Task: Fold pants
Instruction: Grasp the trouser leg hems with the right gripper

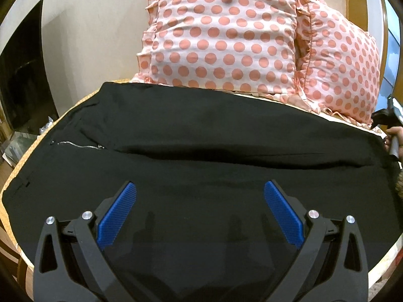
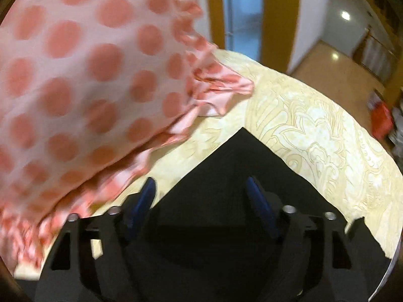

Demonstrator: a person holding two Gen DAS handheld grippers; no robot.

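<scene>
Left wrist view: black pants (image 1: 201,136) lie spread flat across the bed (image 1: 335,118), zipper visible, below polka-dot pillows (image 1: 226,32); left tool (image 1: 200,196) spread wide above them.

Right wrist view, blurred: right tool (image 2: 200,188) released over a pants corner.

A cream patterned bed (image 2: 314,130) carries black pants (image 1: 201,151) mid-frame and two polka-dot pillows (image 1: 221,32) at upper right.
</scene>
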